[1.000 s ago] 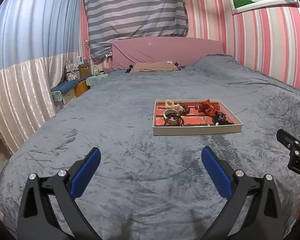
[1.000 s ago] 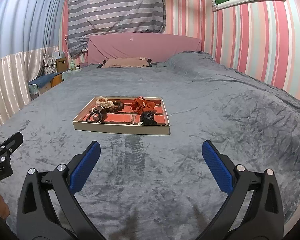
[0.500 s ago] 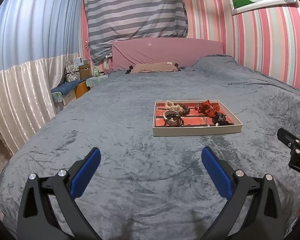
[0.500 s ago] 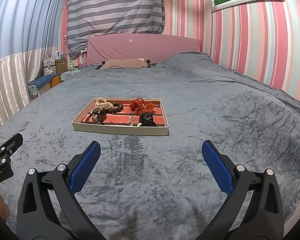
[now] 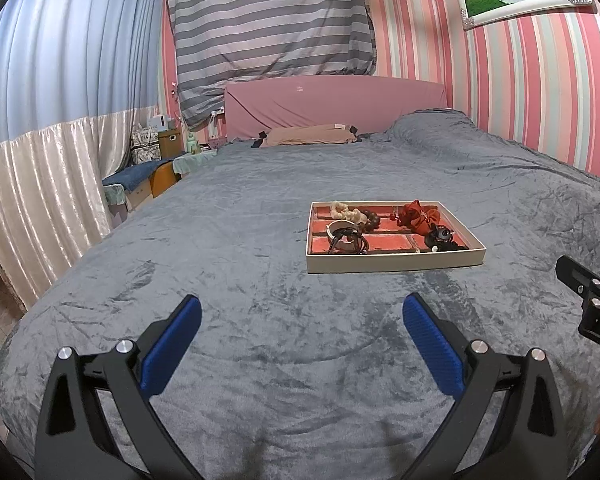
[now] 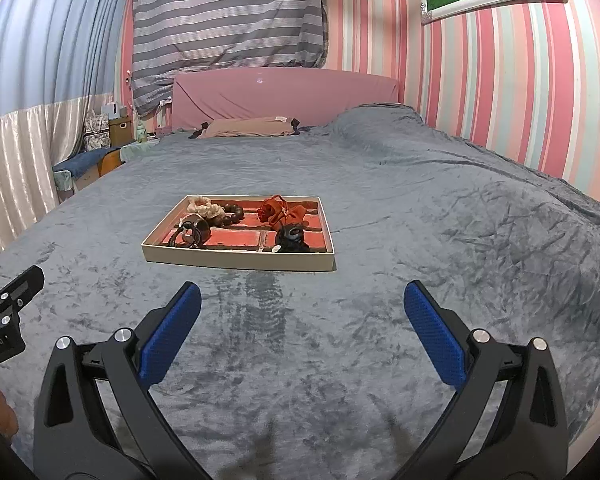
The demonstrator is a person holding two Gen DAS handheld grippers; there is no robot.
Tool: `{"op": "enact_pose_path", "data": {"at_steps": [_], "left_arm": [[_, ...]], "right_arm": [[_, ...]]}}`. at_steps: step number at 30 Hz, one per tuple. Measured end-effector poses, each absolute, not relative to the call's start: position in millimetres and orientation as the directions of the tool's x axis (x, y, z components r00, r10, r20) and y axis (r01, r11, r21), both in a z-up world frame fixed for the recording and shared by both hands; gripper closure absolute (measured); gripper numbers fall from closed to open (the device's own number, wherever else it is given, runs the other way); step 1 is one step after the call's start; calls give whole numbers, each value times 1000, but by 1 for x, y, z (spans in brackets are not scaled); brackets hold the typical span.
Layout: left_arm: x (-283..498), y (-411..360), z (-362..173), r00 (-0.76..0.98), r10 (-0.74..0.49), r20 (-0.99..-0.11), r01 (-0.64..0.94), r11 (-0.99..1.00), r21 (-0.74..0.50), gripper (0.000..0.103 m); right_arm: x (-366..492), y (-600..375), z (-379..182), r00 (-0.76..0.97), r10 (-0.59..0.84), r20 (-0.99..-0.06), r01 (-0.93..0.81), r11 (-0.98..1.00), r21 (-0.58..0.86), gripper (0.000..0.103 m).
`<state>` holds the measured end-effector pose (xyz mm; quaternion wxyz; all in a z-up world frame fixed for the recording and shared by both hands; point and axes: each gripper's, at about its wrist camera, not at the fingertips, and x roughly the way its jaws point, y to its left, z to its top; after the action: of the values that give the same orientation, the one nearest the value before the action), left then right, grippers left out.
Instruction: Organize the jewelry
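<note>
One shallow tray point(image 6: 236, 259) sits mid-bed on the grey blanket point(image 6: 420, 240), red-lined, holding a cream scrunchie point(image 6: 204, 205), dark bead bracelet point(image 6: 230, 216), red pouch point(image 6: 280, 210) and black pieces. Both claws wide, empty — left gripper point(image 5: 302, 326), right gripper point(image 6: 302, 322), well short of it. Right view reads "nRobot.AI" on the left tool; left view only "DA".

**Only partial lettering on the claw bodies**

The left claw point(image 6: 4, 320), seen at the edge of the right wrist view, carries white letters cut off by the frame, ending "nRobot.AI". The right claw point(image 5: 592, 304), in the left wrist view, shows only "DA" on its black body. Nothing else is legible.
</note>
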<state>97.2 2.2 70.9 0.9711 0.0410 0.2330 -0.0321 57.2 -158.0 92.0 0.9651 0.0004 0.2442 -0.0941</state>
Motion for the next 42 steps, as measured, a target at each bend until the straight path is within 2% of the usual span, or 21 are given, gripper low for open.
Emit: {"op": "enact_pose_path", "data": {"at_steps": [42], "left_arm": [[98,2,71,891,-39,-452,80,994,72,5]], "right_arm": [[57,-161,91,863,-182,-471,184,982,-42,4]]}}
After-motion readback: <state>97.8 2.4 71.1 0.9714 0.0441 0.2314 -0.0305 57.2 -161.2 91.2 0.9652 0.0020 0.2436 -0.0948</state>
